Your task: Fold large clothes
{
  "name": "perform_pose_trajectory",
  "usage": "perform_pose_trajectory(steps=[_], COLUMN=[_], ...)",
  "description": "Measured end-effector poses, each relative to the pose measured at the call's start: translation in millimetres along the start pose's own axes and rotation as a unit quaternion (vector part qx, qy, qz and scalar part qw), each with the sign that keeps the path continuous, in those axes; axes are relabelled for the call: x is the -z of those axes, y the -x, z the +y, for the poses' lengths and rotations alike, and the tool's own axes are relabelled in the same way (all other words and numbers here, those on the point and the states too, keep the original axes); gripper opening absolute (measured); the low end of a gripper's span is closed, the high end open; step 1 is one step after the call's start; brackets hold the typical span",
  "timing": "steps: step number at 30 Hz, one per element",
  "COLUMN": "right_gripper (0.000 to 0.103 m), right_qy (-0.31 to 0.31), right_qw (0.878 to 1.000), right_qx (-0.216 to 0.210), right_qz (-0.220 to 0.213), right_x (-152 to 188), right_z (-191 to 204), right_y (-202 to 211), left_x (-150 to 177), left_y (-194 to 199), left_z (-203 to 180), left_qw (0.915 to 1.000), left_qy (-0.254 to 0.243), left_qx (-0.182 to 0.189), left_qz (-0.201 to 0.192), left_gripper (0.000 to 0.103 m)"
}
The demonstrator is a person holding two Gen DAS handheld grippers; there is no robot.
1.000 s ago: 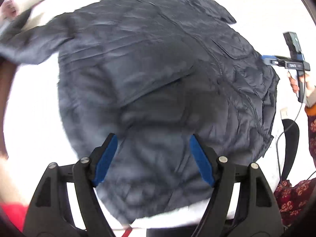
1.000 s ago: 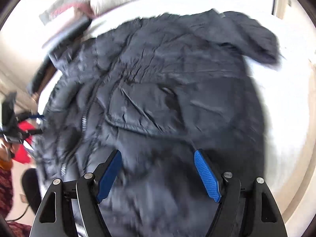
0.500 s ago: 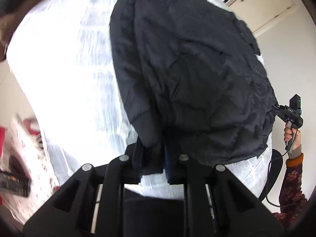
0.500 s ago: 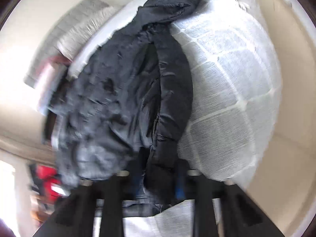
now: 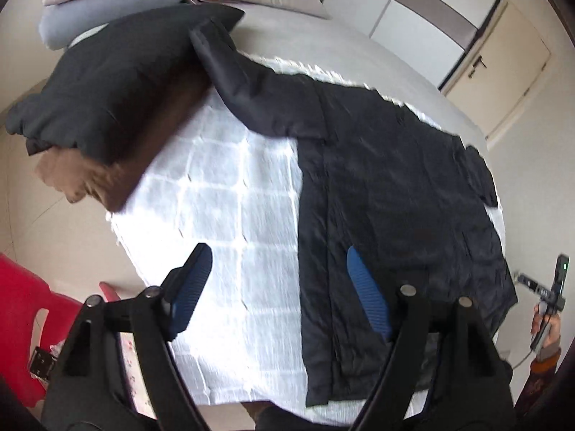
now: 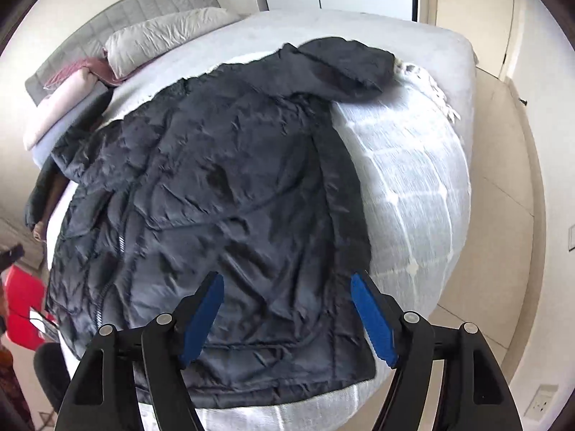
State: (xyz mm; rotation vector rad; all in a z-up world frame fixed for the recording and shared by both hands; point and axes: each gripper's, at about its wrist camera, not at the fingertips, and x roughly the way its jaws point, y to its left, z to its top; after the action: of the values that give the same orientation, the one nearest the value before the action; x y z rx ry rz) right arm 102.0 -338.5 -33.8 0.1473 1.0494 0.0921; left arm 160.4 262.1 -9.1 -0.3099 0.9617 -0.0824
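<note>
Right wrist view: tongs (image 6: pixel 285 310) gape above jacket (image 6: pixel 222 197).

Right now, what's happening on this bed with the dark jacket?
A person holding a gripper in each hand is folding clothes on the bed. A dark quilted puffer jacket lies spread on the white checked bed cover, one sleeve stretched toward the pillows. Both the left gripper and the right gripper are open above the jacket's lower end, holding nothing. A folded dark garment sits on a folded brown garment at the bed's edge.
</note>
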Motion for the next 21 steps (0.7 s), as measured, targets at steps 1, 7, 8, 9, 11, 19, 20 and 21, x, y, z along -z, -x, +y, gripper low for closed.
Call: perform_pose_trajectory(steps=[1,7,8,9,11,19,20,21], right_gripper=[0.075,0.075,0.075,0.075,0.075,0.075,0.075,0.075], right_qy=[0.001,0.007,0.007,0.009,0.016,0.01,0.01,0.009], right_qw=[1.0,1.0,1.0,1.0,0.999,0.998,0.998,0.997], right_qx=[-0.004,-0.023,-0.025,-0.027,-0.03,-0.056,-0.06,-0.064], right_qz=[0.001,0.011,0.012,0.012,0.01,-0.026,-0.033,-0.038], right_x=[-3,-19,-21,-24,-31,-61,-64,-67], right_z=[4,28,33,39,50,76,79,82], right_y=[0,-13,-15,-19,-23,-33,-36,-38], left_x=[-17,-79,-83,-91,-107,-139,-140,-140], left_y=[-2,-56,-70,-83,-111,-170,-166,-159], left_z=[6,30,28,36,45,43,32,14], left_qw=[0.9998,0.9968,0.9965,0.9959,0.9941,0.9895,0.9901,0.9912], left_qy=[0.011,0.047,0.053,0.062,0.077,0.112,0.098,0.065], left_qx=[-0.01,-0.034,-0.036,-0.036,-0.046,-0.035,-0.027,-0.018], left_qz=[-0.016,-0.054,-0.054,-0.056,-0.062,-0.084,-0.096,-0.114], left_gripper=[0.078,0.078,0.078,0.078,0.078,0.011,0.01,0.009])
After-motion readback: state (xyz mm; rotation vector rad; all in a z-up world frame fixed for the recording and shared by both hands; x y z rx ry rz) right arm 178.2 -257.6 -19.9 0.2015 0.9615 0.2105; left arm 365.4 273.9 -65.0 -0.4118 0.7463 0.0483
